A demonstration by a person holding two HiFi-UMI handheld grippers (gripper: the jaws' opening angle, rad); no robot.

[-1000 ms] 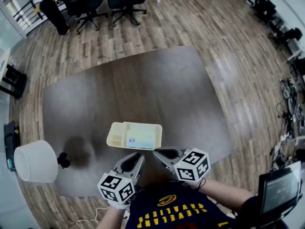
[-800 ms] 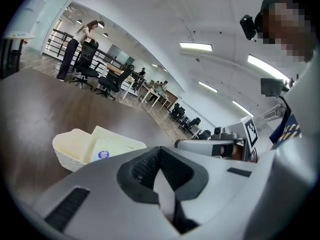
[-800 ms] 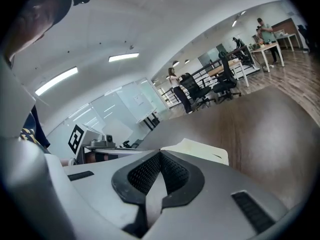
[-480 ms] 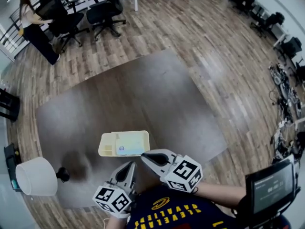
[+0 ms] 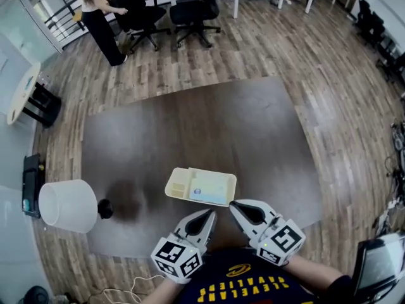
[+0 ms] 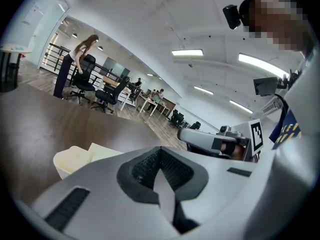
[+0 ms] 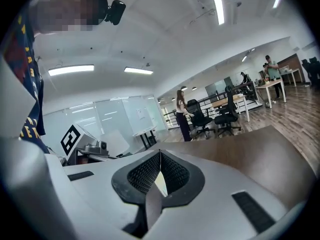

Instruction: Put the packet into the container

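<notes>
A pale yellow container [image 5: 180, 183] sits on the dark table near its front edge. A light blue and white packet [image 5: 211, 187] lies flat inside its large compartment. My left gripper [image 5: 209, 215] hovers just in front of the container, shut with nothing between its jaws. My right gripper [image 5: 235, 208] is beside it at the container's front right corner, also shut and empty. In the left gripper view the container [image 6: 75, 160] shows low at the left, and the right gripper's body [image 6: 212, 141] lies across the right. The right gripper view looks over the table, tilted up.
The dark table [image 5: 190, 125] stretches away behind the container. A white lamp shade [image 5: 68, 206] stands at the table's left front, with a small black knob [image 5: 105, 208] by it. A person [image 5: 101, 18] and office chairs [image 5: 193, 8] are far off on the wooden floor.
The left gripper's jaws have closed from partly open to shut. Both grippers stay just in front of the container; the head view has shifted.
</notes>
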